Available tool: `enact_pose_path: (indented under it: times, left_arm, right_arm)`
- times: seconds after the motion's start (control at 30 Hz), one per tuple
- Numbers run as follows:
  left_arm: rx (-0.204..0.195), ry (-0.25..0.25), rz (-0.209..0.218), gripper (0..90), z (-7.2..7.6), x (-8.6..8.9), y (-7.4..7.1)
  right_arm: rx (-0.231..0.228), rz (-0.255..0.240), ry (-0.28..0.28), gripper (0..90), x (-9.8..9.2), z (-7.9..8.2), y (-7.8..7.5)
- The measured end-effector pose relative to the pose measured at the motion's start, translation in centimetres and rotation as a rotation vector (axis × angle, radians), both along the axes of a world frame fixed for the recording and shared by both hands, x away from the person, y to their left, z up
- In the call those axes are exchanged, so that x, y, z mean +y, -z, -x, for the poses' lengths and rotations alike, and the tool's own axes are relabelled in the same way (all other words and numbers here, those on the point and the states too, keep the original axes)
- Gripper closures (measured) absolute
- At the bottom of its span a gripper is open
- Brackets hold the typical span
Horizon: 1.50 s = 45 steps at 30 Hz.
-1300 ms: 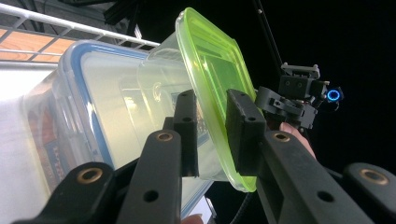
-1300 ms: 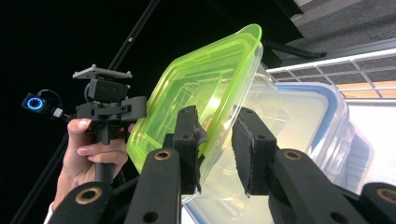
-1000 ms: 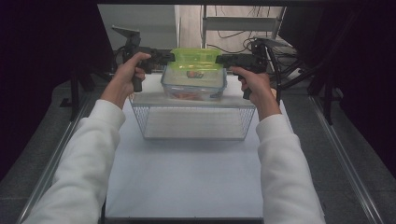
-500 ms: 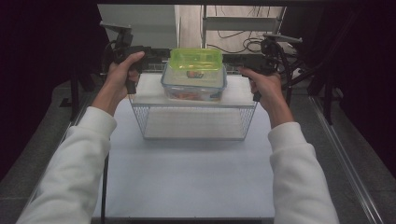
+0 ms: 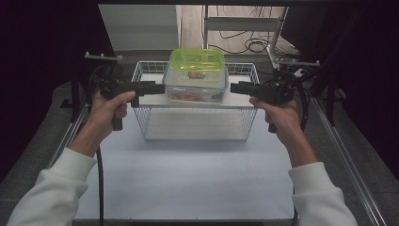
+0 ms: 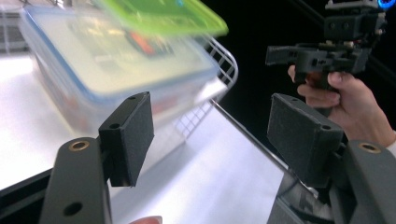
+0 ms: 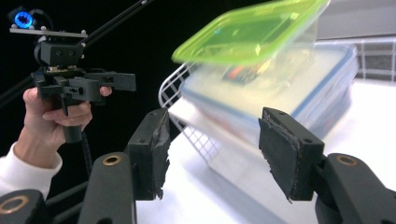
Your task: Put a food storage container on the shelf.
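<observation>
A clear box with a blue rim [image 5: 195, 87] rests on a white board [image 5: 153, 100] laid across the top of a wire basket [image 5: 195, 123]. A green-lidded tub [image 5: 196, 60] sits on that box. My left gripper [image 5: 157, 88] is level with the box and just off its left side. Its jaws are open and empty after opening wide and then easing in slightly. My right gripper [image 5: 237, 87] mirrors it on the right, still opening, empty. The left gripper view shows the box [image 6: 116, 60] beyond my open jaws [image 6: 210, 126]. In the right gripper view the box [image 7: 280, 88] lies past my open jaws [image 7: 212, 140].
The basket stands at the far end of a white mat [image 5: 188, 174], with metal rails along both sides. Cables and a stand lie behind the basket. The opposite hand's gripper appears farther off in each gripper view [image 6: 322, 53] [image 7: 74, 79].
Both hands have drawn outward, away from the sides of the stacked boxes, and both pairs of jaws stand wider. The boxes stay on the basket.
</observation>
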<state>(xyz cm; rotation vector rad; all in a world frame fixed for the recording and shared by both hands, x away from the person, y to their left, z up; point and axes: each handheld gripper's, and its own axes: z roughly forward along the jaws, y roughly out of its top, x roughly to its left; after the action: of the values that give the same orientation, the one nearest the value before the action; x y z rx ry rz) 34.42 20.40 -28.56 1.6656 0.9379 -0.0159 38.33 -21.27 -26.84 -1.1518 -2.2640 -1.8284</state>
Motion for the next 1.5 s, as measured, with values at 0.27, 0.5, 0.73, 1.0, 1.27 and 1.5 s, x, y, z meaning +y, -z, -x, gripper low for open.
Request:
enact_pose_path:
  times: [0.27,0.5,0.73,1.0,1.27,1.5]
  left_arm:
    - [-0.039,-0.027,-0.102,33.0,5.0,-0.3,5.6]
    - [0.004,0.008,-0.166,33.4,8.1,-0.8,10.8]
    - [0.056,0.018,-0.221,33.3,10.2,-0.8,15.3]
    - [0.129,0.01,-0.284,33.0,10.3,-0.9,19.0]
    - [0.133,0.002,-0.293,32.6,10.2,-0.9,19.4]
    - [0.138,-0.006,-0.294,32.3,10.1,-0.7,19.5]
  right_arm:
    - [-0.049,0.075,-0.044,40.8,-1.2,3.9,4.3]
    - [-0.067,0.186,-0.066,37.3,-1.6,7.0,9.9]
    - [-0.036,0.239,-0.086,36.1,-1.9,9.1,14.9]
    - [0.022,0.321,-0.11,35.9,-1.5,9.7,18.6]
    - [0.027,0.354,-0.115,35.9,-1.0,9.6,19.7]
    - [0.023,0.353,-0.112,35.8,-1.3,9.8,19.9]
